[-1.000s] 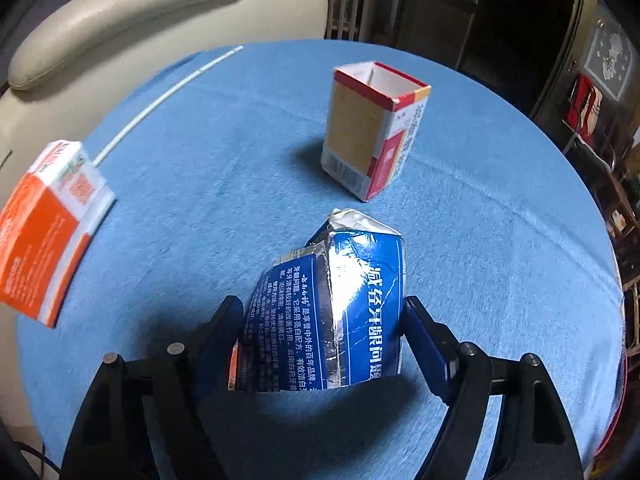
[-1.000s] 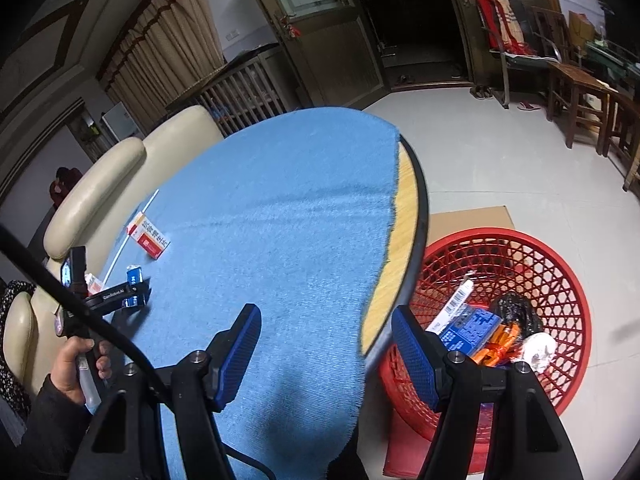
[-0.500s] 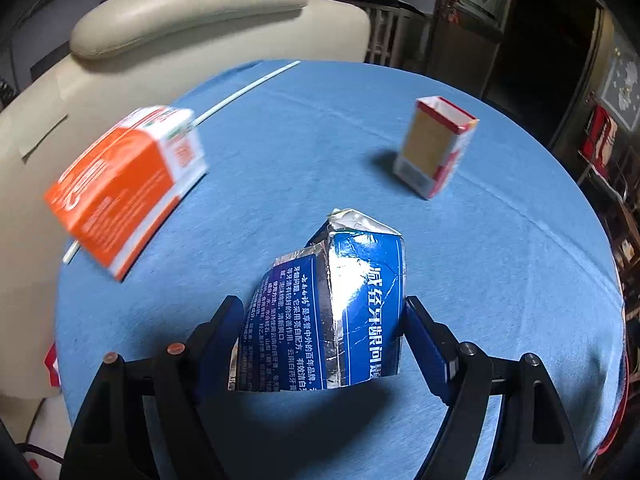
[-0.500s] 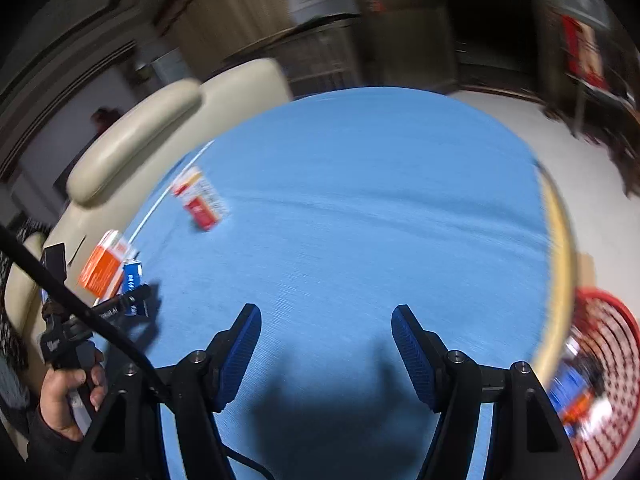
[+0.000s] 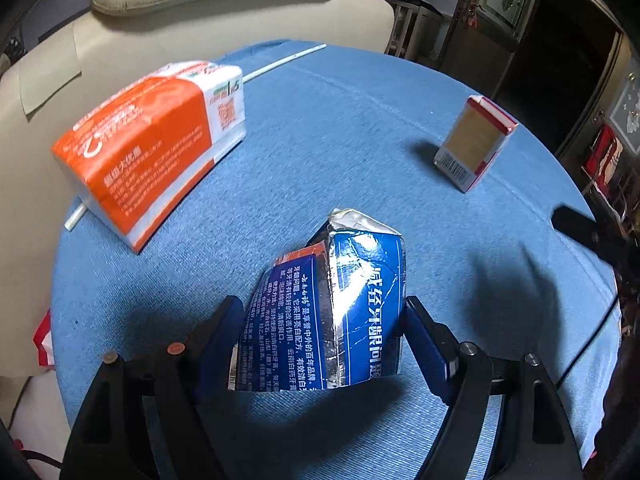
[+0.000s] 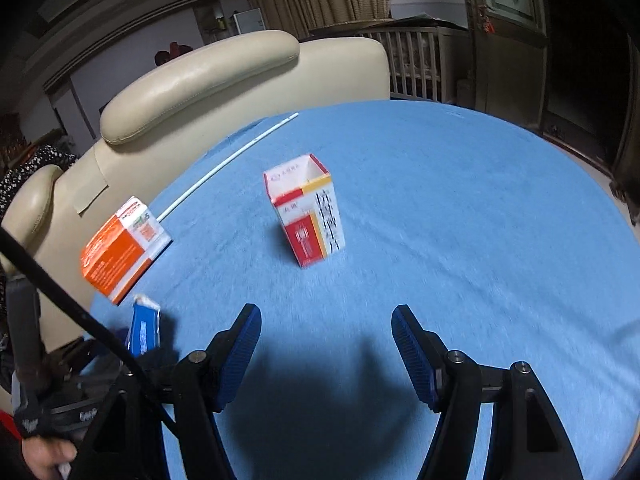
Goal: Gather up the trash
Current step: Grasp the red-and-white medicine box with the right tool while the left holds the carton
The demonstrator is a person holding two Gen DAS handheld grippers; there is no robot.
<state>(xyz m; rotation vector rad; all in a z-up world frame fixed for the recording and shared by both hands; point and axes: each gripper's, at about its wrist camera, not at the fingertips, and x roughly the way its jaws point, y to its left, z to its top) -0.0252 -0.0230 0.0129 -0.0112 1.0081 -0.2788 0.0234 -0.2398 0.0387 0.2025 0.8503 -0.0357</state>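
Observation:
My left gripper [image 5: 320, 332] is shut on a crushed blue and silver toothpaste box [image 5: 332, 312] and holds it above the blue tablecloth [image 5: 320, 128]. An orange and white box [image 5: 148, 144] lies at the left. An open red and white box [image 5: 474, 144] stands at the right. In the right wrist view my right gripper [image 6: 326, 344] is open and empty above the cloth. The red and white box [image 6: 308, 208] stands ahead of it, the orange box [image 6: 120, 248] lies at the left, and the blue box [image 6: 144, 326] shows in the left gripper.
A thin white stick [image 6: 228, 160] lies along the far left edge of the round table. A cream leather chair [image 6: 200, 72] stands behind the table. A red and white scrap [image 5: 42, 344] shows at the table's left edge.
My right gripper has swung left, away from the red basket on the floor, and now faces the boxes on the table. My left gripper has drawn back and turned right with the blue box.

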